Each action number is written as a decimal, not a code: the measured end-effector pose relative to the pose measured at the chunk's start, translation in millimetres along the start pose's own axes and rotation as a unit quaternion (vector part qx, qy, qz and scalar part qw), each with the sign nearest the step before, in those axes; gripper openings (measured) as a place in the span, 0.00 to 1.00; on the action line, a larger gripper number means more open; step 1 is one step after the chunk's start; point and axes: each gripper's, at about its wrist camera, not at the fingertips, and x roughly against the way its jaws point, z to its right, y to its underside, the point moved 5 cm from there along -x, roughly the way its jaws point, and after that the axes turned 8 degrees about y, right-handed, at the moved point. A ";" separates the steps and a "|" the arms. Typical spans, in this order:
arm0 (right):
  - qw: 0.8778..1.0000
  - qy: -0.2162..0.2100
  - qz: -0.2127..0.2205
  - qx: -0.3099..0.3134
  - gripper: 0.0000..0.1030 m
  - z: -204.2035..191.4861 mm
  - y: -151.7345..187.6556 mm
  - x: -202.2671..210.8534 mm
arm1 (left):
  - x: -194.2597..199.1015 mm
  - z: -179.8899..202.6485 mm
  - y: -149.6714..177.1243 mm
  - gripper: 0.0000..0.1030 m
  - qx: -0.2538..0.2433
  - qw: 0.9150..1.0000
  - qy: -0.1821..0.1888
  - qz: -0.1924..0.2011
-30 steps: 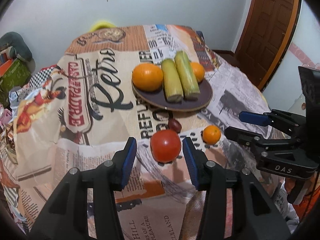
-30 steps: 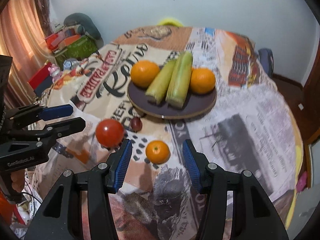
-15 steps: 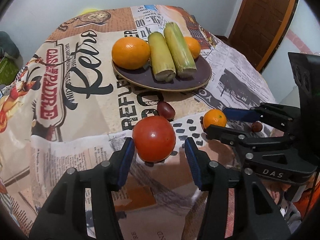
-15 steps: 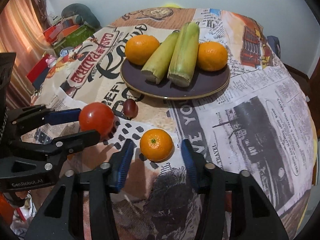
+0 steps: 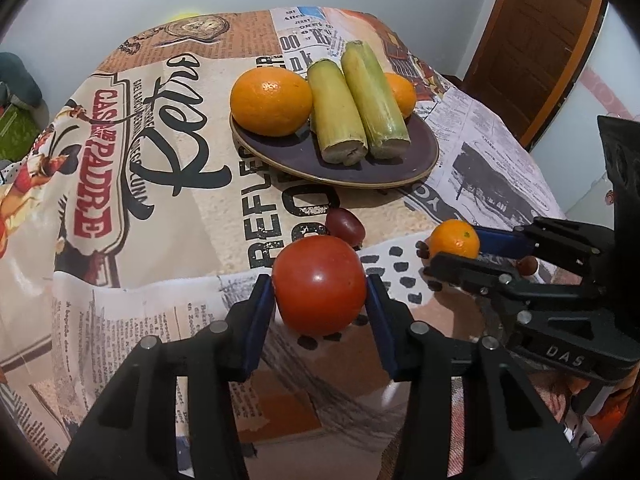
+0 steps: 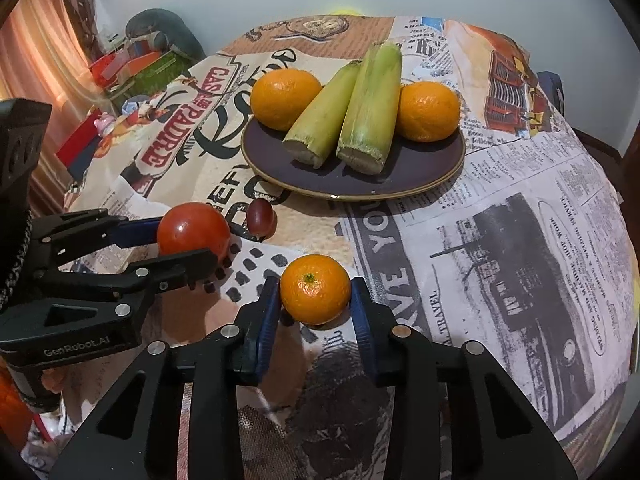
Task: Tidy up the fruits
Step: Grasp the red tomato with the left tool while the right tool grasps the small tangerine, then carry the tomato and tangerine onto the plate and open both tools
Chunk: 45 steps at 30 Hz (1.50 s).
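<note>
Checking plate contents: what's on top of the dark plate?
On the plate: two oranges flanking two green corn cobs. The plate surface beneath them is hidden.

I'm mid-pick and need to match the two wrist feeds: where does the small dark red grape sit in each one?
Left wrist view: the grape lies on the cloth at centre, just behind the tomato, in front of the plate.
Right wrist view: the grape lies left of centre, just right of the tomato, in front of the plate.
Shared landmark: the plate, which carries two oranges and two corn cobs.
</note>
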 end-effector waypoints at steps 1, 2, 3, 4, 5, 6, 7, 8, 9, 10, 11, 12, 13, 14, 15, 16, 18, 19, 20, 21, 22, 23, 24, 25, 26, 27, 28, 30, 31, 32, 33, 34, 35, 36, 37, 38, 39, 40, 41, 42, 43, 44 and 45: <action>1.000 0.001 0.003 0.000 0.31 0.9 -1.0 2.3 | 1.6 -0.1 -0.3 0.45 0.002 1.000 0.001 0.001; 1.000 0.002 0.006 -0.002 0.31 2.0 -2.1 5.1 | 3.9 -0.1 -0.8 0.45 0.003 1.000 0.001 0.004; 1.000 0.003 0.009 -0.003 0.31 3.0 -3.2 7.6 | 6.7 0.3 -1.6 0.45 0.001 1.000 -0.001 0.006; 1.000 0.004 0.013 -0.004 0.31 4.4 -4.6 10.8 | 9.3 0.6 -2.4 0.45 0.000 1.000 -0.003 0.009; 1.000 0.005 0.016 -0.005 0.31 5.4 -5.7 13.3 | 12.3 1.5 -3.4 0.45 -0.002 1.000 -0.005 0.012; 1.000 0.006 0.019 -0.006 0.31 6.6 -7.3 15.9 | 16.1 2.5 -4.9 0.45 -0.004 1.000 -0.006 0.017; 1.000 0.008 0.024 -0.007 0.31 8.0 -9.7 19.2 | 18.8 3.5 -6.3 0.45 -0.005 1.000 -0.007 0.020; 1.000 0.009 0.028 -0.009 0.31 9.0 -11.3 21.5 | 22.6 4.4 -8.3 0.45 -0.006 1.000 -0.008 0.025; 0.999 0.010 0.031 -0.010 0.31 10.2 -13.2 24.0 | 24.6 5.4 -9.9 0.45 -0.006 1.000 -0.009 0.029; 0.999 0.013 0.036 -0.011 0.31 11.8 -15.9 27.0 | 27.7 6.2 -11.8 0.45 -0.007 0.999 -0.009 0.033; 0.999 0.015 0.040 -0.012 0.31 12.7 -18.0 29.2 | 30.7 6.9 -13.8 0.45 -0.008 0.999 -0.010 0.037; 0.999 0.017 0.045 -0.012 0.31 14.4 -20.5 32.1 | 33.9 7.6 -16.1 0.45 -0.009 0.999 -0.012 0.042; 0.999 0.020 0.049 -0.013 0.31 15.7 -23.1 34.7 | 36.0 7.9 -17.9 0.45 -0.010 0.999 -0.013 0.046; 0.998 0.021 0.053 -0.013 0.31 16.7 -25.4 36.5 | 38.7 8.4 -20.4 0.45 -0.011 0.999 -0.014 0.051; 0.998 0.023 0.057 -0.014 0.31 17.8 -27.7 38.5 | 41.0 8.8 -23.0 0.45 -0.013 0.998 -0.015 0.055; 0.998 0.025 0.061 -0.014 0.31 19.7 -30.8 40.7 | 42.4 8.9 -25.3 0.45 -0.014 0.998 -0.016 0.058; 0.997 0.029 0.068 -0.015 0.31 22.2 -35.2 43.1 | 45.2 9.1 -31.7 0.45 -0.018 0.998 -0.019 0.064; 0.997 0.031 0.072 -0.015 0.31 24.3 -38.1 44.3 | 46.4 9.1 -35.6 0.45 -0.019 0.997 -0.020 0.068; 0.997 0.033 0.074 -0.016 0.31 25.7 -40.4 45.0 | 47.9 8.9 -39.8 0.45 -0.020 0.997 -0.020 0.072; 0.996 0.034 0.077 -0.016 0.31 27.0 -42.4 45.5 | 48.6 8.6 -43.1 0.45 -0.020 0.997 -0.020 0.075; 0.996 0.036 0.079 -0.018 0.31 29.0 -45.0 45.8 | 50.1 8.5 -48.0 0.45 -0.019 0.996 -0.020 0.080; 0.996 0.036 0.081 -0.019 0.31 30.3 -46.6 45.6 | 50.9 8.1 -51.3 0.45 -0.019 0.996 -0.020 0.083; 0.996 0.037 0.082 -0.020 0.31 31.3 -47.8 45.5 | 51.4 7.8 -54.2 0.45 -0.017 0.996 -0.019 0.086; 0.996 0.037 0.083 -0.020 0.31 33.0 -49.5 44.9 | 52.1 7.4 -57.7 0.45 -0.016 0.996 -0.019 0.089; 0.996 0.039 0.084 -0.020 0.31 34.1 -50.7 44.0 | 52.3 6.8 -60.9 0.45 -0.015 0.995 -0.018 0.092; 0.995 0.040 0.084 -0.019 0.31 35.0 -51.5 43.1 | 52.4 6.3 -63.8 0.45 -0.014 0.995 -0.018 0.094; 0.995 0.041 0.083 -0.019 0.31 36.4 -53.1 41.3 | 52.1 5.6 -66.3 0.45 -0.013 0.995 -0.018 0.096; 0.995 0.043 0.083 -0.019 0.31 38.8 -55.8 37.5 | 50.4 4.3 -70.4 0.45 -0.012 0.995 -0.017 0.098; 0.995 0.044 0.083 -0.020 0.31 40.5 -57.0 36.2 | 48.7 3.5 -72.3 0.45 -0.011 0.995 -0.017 0.098; 0.995 0.044 0.082 -0.021 0.31 41.9 -58.5 34.6 | 46.0 2.2 -74.0 0.45 -0.010 0.995 -0.017 0.097; 0.995 0.044 0.082 -0.022 0.31 43.7 -60.6 31.9 | 44.4 1.4 -74.6 0.45 -0.008 0.995 -0.017 0.097; 0.995 0.044 0.082 -0.024 0.31 45.3 -61.9 30.3 | 41.6 0.0 -75.7 0.45 -0.006 0.995 -0.016 0.095; 0.995 0.044 0.082 -0.025 0.31 46.4 -63.4 28.3 | 38.2 -1.5 -76.9 0.45 -0.004 0.996 -0.016 0.093; 0.995 0.044 0.081 -0.026 0.31 47.7 -64.8 26.1 | 34.5 -3.2 -78.1 0.45 -0.001 0.996 -0.015 0.091; 0.996 0.044 0.079 -0.026 0.31 48.9 -66.3 23.2 | 31.7 -4.5 -78.7 0.45 0.001 0.996 -0.014 0.089; 0.996 0.045 0.077 -0.027 0.31 50.2 -68.0 19.9 | 28.1 -6.2 -79.6 0.45 0.005 0.996 -0.014 0.087; 0.996 0.045 0.075 -0.028 0.31 51.2 -69.3 16.9 | 25.0 -7.8 -80.3 0.45 0.008 0.996 -0.013 0.086; 0.996 0.045 0.071 -0.028 0.31 52.1 -70.6 12.9 | 21.2 -9.2 -81.6 0.45 0.011 0.996 -0.012 0.085; 0.996 0.047 0.069 -0.029 0.31 52.5 -71.4 10.2 | 17.2 -10.1 -82.8 0.45 0.014 0.996 -0.011 0.083; 0.996 0.046 0.066 -0.029 0.31 52.8 -72.3 6.1 | 13.8 -11.1 -83.5 0.45 0.017 0.997 -0.010 0.081; 0.997 0.047 0.062 -0.028 0.31 52.9 -72.7 2.7 | 11.6 -11.7 -84.1 0.45 0.018 0.997 -0.009 0.080; 0.997 0.048 0.059 -0.026 0.31 52.8 -73.0 -0.4 | 9.1 -12.2 -84.7 0.45 0.020 0.997 -0.009 0.078; 0.997 0.050 0.056 -0.023 0.31 52.8 -73.2 -3.8 | 7.1 -12.6 -85.2 0.45 0.020 0.997 -0.009 0.077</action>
